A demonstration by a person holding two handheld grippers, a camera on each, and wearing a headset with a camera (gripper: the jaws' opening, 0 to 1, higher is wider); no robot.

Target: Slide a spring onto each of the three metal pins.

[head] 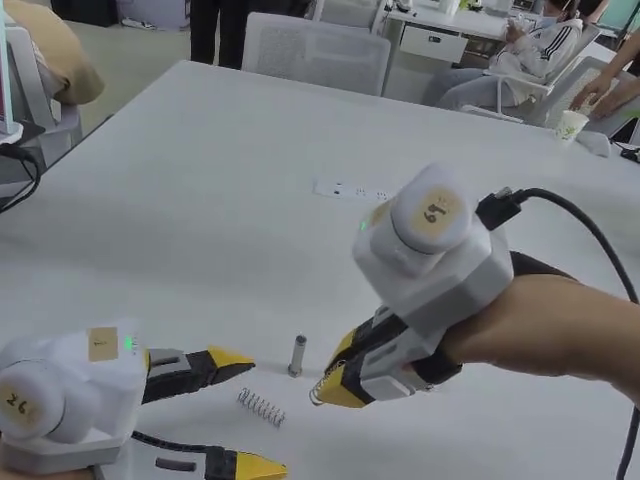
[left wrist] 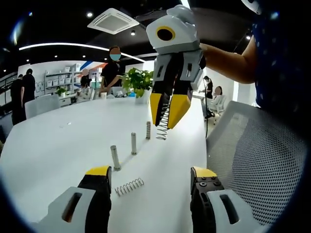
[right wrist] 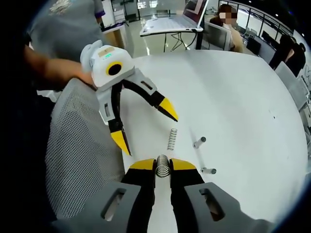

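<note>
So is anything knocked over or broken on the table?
Nothing looks broken or spilled. The pins stand straight. A loose spring lies on its side on the table beside them, not on a pin yet, and the right hand-held gripper pinches a second spring.

Left gripper point(head: 255, 412) and right gripper point(head: 326, 392): white moulded plastic housings, black jaws with yellow tips, one green indicator lamp each. Round tan labels point(head: 435, 212) on the rounded caps carry black handwritten digits. A black cable point(head: 545, 197) exits the right housing. Clothing: dark blue dotted fabric point(left wrist: 274, 58).
</note>
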